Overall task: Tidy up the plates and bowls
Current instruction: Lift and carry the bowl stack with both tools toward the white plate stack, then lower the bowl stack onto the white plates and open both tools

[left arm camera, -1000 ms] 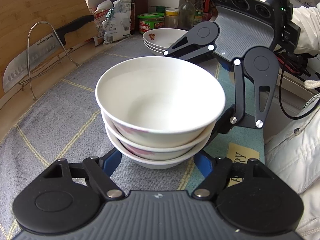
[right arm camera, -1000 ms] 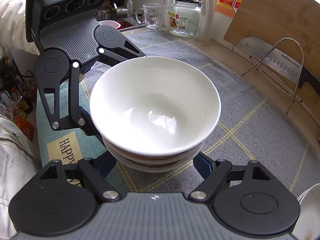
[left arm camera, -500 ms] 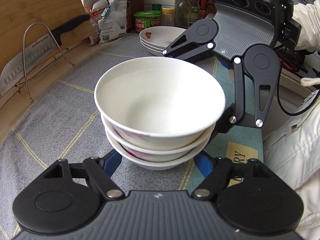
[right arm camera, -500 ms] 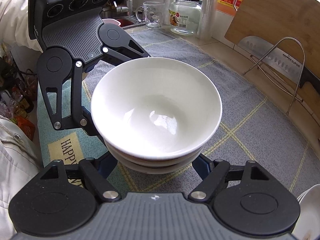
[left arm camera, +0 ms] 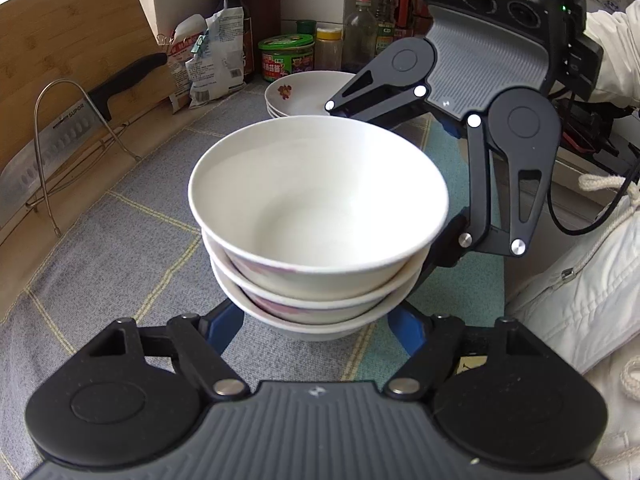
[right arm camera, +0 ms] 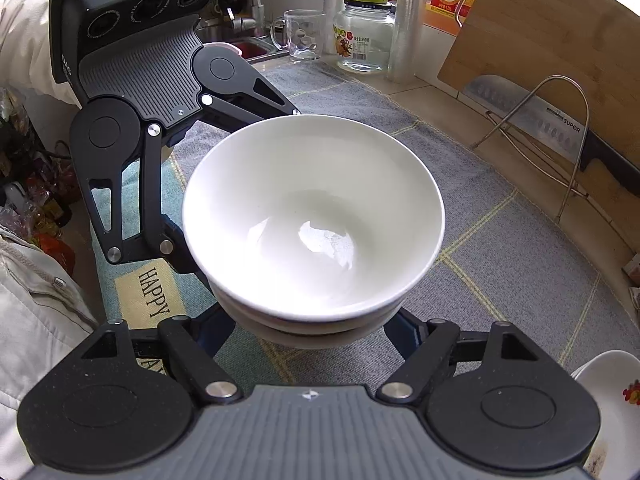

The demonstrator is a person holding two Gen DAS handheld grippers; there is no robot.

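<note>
A stack of three white bowls [left arm camera: 316,216] fills the centre of both wrist views; it also shows in the right wrist view [right arm camera: 312,216]. The two grippers face each other across it. My left gripper [left arm camera: 316,328] has its blue fingers spread wide around the bottom bowl's base. My right gripper [right arm camera: 312,328] does the same from the opposite side. Each gripper's fingertips are hidden under the bowls. A stack of white plates with a red flower print [left arm camera: 304,92] sits behind, near the jars, and shows at the right wrist view's lower right corner [right arm camera: 612,408].
A grey checked mat [left arm camera: 120,220] covers the counter, with a "HAPPY" mat [right arm camera: 148,292] at its edge. A wire rack with a cleaver [left arm camera: 68,132] and a wooden board stand along the wall. Bottles and jars [left arm camera: 286,58] and a glass jar [right arm camera: 364,32] line the back.
The bowl stack and both grippers have shifted toward the plate stack; the plates appear nearer in the left wrist view. The hold on the bowls looks unchanged.
</note>
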